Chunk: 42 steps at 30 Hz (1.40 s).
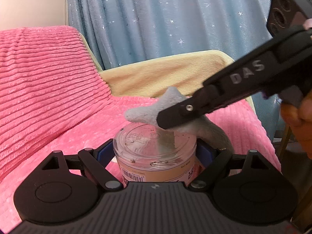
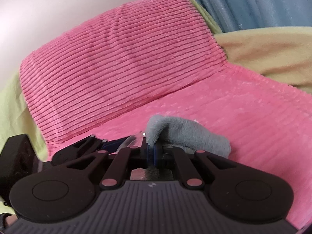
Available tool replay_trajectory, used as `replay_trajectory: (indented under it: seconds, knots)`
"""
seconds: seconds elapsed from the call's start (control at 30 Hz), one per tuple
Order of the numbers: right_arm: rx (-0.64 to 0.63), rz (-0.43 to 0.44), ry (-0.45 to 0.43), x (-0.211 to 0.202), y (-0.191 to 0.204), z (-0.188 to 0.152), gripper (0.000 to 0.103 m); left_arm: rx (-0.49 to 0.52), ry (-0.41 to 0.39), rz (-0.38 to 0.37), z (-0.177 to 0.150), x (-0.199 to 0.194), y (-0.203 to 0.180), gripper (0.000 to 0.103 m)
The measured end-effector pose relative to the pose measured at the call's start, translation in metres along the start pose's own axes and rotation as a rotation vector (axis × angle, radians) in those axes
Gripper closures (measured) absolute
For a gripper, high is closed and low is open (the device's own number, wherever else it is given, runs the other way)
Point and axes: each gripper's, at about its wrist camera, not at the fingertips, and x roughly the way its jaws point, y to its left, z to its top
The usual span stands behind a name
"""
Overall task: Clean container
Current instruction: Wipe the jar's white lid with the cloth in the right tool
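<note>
Nearest the left wrist camera, the left gripper (image 1: 155, 154) has its blue-padded fingers (image 1: 103, 153) closed against both sides of a clear plastic container (image 1: 155, 152), held upright with its mouth open to view. Dark specks cling to the container's inner wall and base; a label with a barcode wraps its lower body. From the right, the right gripper (image 1: 165, 120) reaches down to the container's mouth, its fingers (image 2: 151, 152) pinched tight on a grey cloth (image 1: 144, 111). Part of the cloth dips inside the container; the rest bunches over the far rim. Beneath lies a pink ribbed blanket (image 1: 48, 78) over a yellow cover (image 1: 165, 74), with a blue star-patterned curtain (image 1: 156, 19) behind.
</note>
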Motion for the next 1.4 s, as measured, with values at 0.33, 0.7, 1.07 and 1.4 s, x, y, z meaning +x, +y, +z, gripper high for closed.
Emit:
replay_trajectory:
  seconds: [0.33,0.7,1.07,1.4]
  knots:
    - [0.034,0.114,0.022,0.01,0.007,-0.005,0.101,-0.018,0.001,0.0,0.001,0.002,0.004,0.017]
    - [-0.025,0.0,-0.041,0.019,0.004,0.002,0.101,-0.012,0.0,0.0,0.001,0.003,0.002,0.017]
    - [0.088,0.186,0.052,0.001,-0.015,-0.008,0.101,-0.007,0.001,0.005,0.002,0.005,0.001,0.017]
    - [0.069,0.145,0.021,0.032,0.01,-0.001,0.101,-0.027,0.006,0.007,0.002,0.005,0.004,0.017]
